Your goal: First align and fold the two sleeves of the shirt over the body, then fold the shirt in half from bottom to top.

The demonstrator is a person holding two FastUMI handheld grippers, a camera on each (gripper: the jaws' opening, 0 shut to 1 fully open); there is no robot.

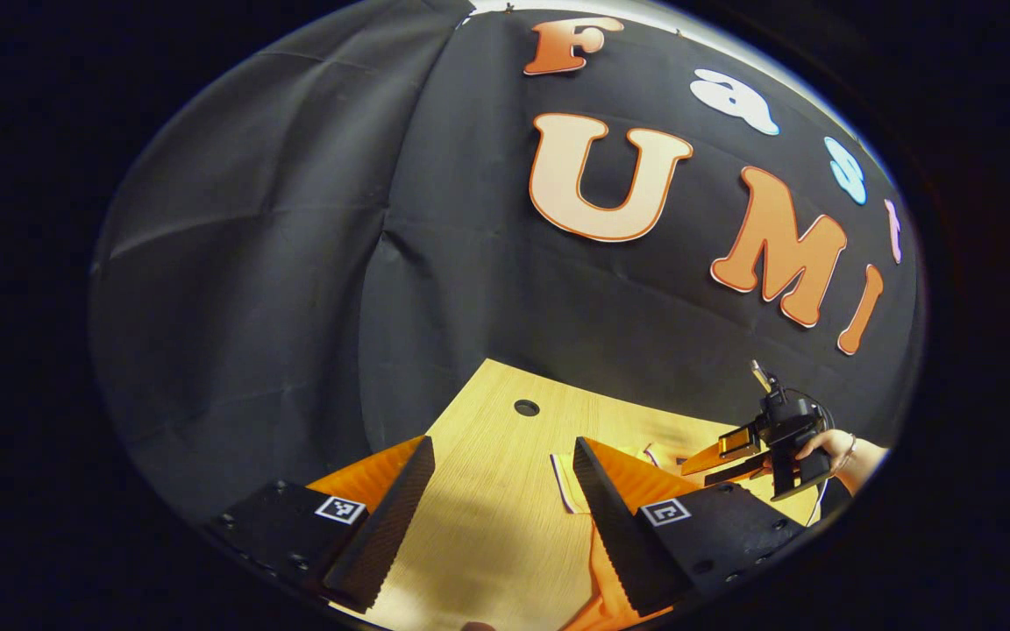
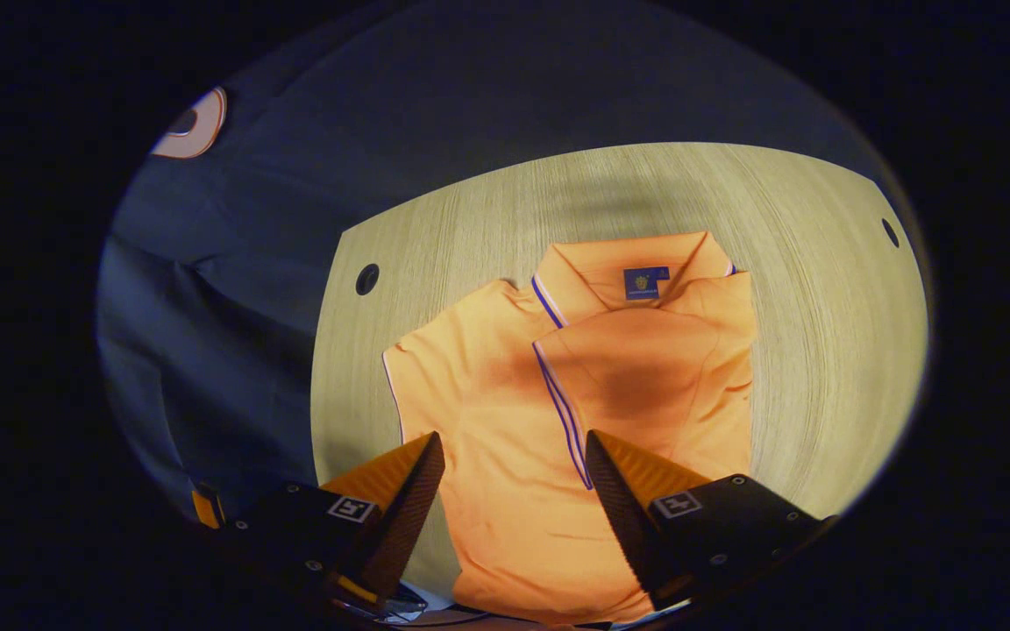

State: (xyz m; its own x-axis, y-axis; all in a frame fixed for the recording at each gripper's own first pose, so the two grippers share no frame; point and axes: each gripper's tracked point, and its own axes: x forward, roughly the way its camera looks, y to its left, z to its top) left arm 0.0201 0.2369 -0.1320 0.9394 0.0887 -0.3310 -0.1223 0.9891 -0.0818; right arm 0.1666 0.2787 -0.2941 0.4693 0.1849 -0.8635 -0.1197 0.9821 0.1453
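An orange polo shirt [image 2: 505,412] lies flat on the wooden table [image 2: 821,307], its collar and blue label [image 2: 645,282] at the far end. In the right gripper view, its right side is folded over the body along a striped edge [image 2: 562,403], while the left sleeve [image 2: 413,372] lies spread out. My right gripper [image 2: 514,456] hovers open over the shirt's lower body, nothing between its fingers. My left gripper [image 1: 503,443] is open over bare table [image 1: 487,526], with an edge of the shirt [image 1: 600,570] under its right finger. The right gripper [image 1: 698,475] shows farther right, held by a hand [image 1: 838,449].
The black booth cloth [image 1: 295,263] hangs close behind the table. Round cable holes sit in the tabletop [image 1: 526,407] [image 2: 366,279] [image 2: 889,232]. Bare wood surrounds the shirt on its far and right sides.
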